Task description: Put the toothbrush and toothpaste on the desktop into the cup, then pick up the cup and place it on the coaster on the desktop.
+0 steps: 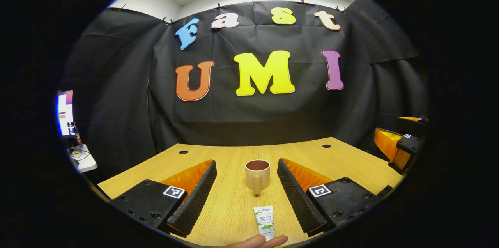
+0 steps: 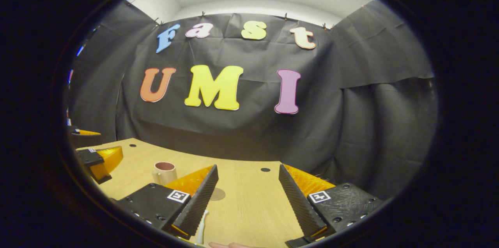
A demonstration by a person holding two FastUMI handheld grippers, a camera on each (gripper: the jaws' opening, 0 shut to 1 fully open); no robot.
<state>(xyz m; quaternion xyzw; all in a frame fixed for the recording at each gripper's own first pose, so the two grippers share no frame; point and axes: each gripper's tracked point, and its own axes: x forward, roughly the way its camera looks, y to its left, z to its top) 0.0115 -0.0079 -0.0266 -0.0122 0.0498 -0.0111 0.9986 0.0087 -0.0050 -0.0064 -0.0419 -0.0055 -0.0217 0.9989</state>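
Observation:
A beige cup (image 1: 257, 176) with a dark inside stands upright on the wooden desk (image 1: 343, 162), handle toward me. In front of it lies a white toothpaste tube (image 1: 264, 222). My left gripper (image 1: 246, 197) is open, its fingers on either side of cup and tube, touching neither. In the right gripper view the cup (image 2: 164, 172) stands at the left, a round brown coaster (image 2: 217, 194) lies flat mid-desk, and the white toothbrush (image 2: 201, 226) shows partly beside my left finger. My right gripper (image 2: 248, 197) is open and holds nothing.
A person's fingers (image 1: 257, 241) rest at the desk's near edge by the tube. The other gripper (image 1: 397, 148) sits at the right of the left gripper view and, as the other gripper (image 2: 97, 160), at the left of the right one. A monitor (image 1: 65, 112) stands off the desk's left.

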